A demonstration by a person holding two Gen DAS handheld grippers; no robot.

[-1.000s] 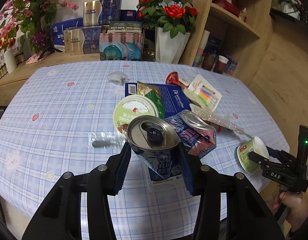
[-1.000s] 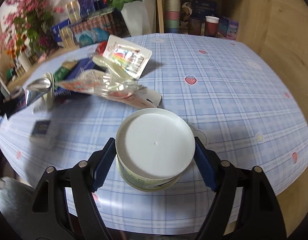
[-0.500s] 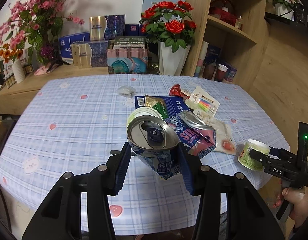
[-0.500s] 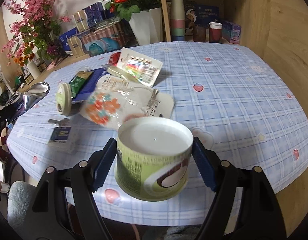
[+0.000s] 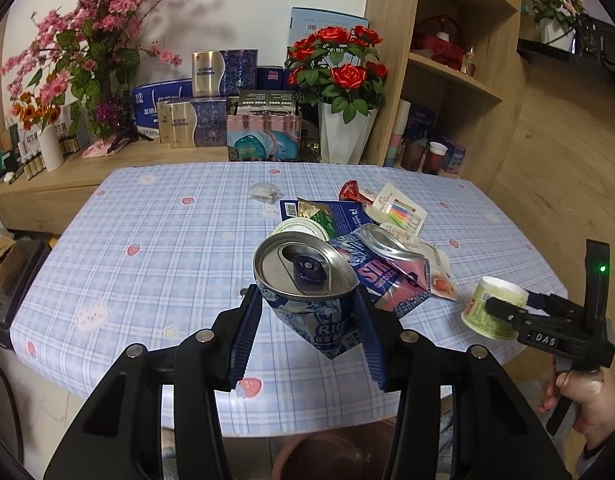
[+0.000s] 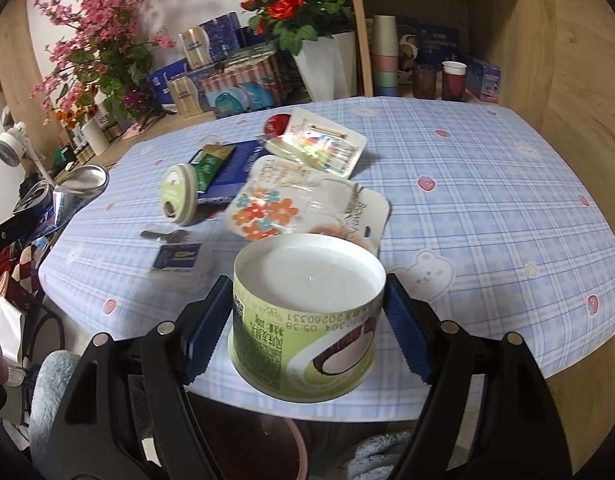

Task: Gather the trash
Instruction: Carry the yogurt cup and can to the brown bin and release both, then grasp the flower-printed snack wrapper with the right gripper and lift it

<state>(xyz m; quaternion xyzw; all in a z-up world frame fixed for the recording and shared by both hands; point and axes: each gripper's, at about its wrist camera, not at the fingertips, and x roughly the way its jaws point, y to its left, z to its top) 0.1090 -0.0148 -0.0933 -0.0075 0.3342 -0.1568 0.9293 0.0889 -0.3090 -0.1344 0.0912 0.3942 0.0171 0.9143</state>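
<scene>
My left gripper [image 5: 307, 304] is shut on a crushed blue can [image 5: 307, 280] with its silver top facing up, held above the near part of the checked table [image 5: 167, 240]. A second crushed can [image 5: 391, 268], red and blue, hangs against its right side. Over the table's near edge, my right gripper [image 6: 307, 292] is shut on a green-and-white paper cup [image 6: 307, 320], which is upside down with its white base up. The left wrist view shows that cup [image 5: 493, 308] at the right, and a hand holds the right gripper [image 5: 503, 308].
Trash lies mid-table: a green lidded tub [image 6: 179, 194], a blue packet [image 6: 231, 164], a candle blister pack [image 6: 323, 144], a flower-printed plastic pack [image 6: 267, 208], a small blue card [image 6: 177, 258]. A brown round container [image 5: 323, 456] sits below the near edge. Vases, boxes and shelves stand behind.
Both grippers have drawn back and risen from the table with their loads. The cup has come off the tablecloth and tilted so its side shows.
</scene>
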